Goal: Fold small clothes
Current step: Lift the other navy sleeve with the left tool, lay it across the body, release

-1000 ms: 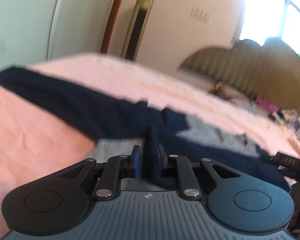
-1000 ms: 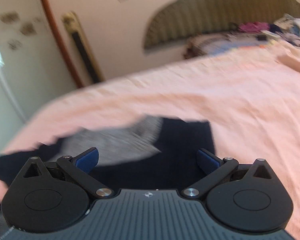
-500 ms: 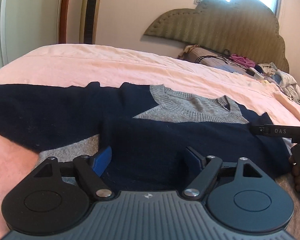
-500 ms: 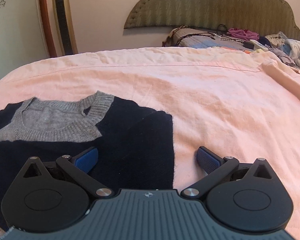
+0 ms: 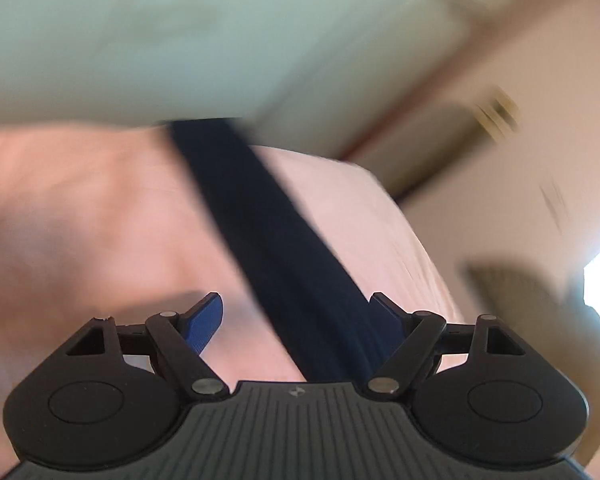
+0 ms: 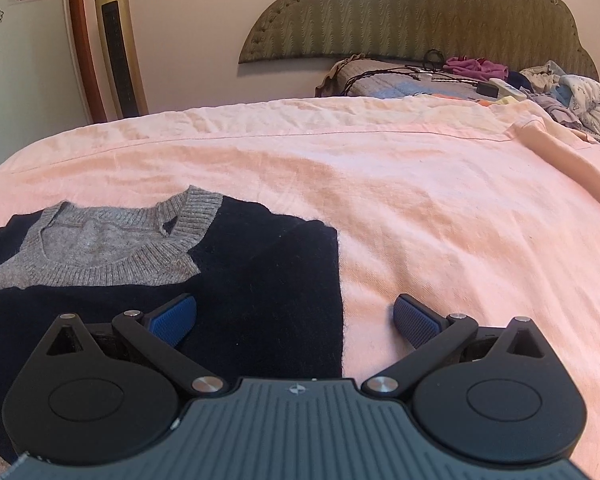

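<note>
A navy sweater (image 6: 260,272) with a grey knitted collar (image 6: 112,244) lies flat on the pink bedsheet (image 6: 440,208). My right gripper (image 6: 296,320) is open and empty, just above the sweater's right edge. In the blurred left wrist view, a long navy sleeve (image 5: 276,248) stretches away over the sheet. My left gripper (image 5: 300,316) is open, and the sleeve runs between its blue pads (image 5: 204,320) without being clamped.
A green padded headboard (image 6: 412,12) stands at the back. Pillows, cables and loose clothes (image 6: 552,84) lie at the head of the bed. A gold tower fan (image 6: 118,40) stands by the left wall.
My left gripper let go of the navy fabric, opened, then swung left to face along the outstretched sleeve. My right gripper stayed open and steadied by the sweater's right edge.
</note>
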`<state>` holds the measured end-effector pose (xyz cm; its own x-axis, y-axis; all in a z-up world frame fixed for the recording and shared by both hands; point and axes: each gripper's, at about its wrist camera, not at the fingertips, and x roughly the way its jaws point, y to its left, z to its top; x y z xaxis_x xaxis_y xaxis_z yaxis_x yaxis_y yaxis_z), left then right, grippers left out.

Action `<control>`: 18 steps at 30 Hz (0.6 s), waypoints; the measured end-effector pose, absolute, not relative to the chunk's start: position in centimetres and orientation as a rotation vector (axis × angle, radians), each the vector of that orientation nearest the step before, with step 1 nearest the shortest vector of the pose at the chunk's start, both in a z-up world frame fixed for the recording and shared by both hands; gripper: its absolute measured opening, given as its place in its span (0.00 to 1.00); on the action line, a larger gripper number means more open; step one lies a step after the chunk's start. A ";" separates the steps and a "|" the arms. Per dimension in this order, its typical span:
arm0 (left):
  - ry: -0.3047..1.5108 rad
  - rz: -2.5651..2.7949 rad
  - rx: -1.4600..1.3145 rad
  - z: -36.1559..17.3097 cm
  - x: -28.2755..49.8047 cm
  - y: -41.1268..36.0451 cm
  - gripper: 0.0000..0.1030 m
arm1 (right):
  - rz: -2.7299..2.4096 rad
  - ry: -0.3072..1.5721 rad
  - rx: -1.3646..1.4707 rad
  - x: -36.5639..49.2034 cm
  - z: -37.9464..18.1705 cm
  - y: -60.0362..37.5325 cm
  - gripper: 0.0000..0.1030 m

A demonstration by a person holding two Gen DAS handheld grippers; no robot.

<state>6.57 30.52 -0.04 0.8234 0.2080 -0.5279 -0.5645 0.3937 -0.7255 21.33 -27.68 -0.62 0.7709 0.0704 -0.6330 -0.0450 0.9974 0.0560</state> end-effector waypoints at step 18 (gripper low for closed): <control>0.390 0.548 -0.768 1.3 10.2 32.5 0.02 | 0.065 0.677 0.065 21.0 -0.6 -27.8 1.00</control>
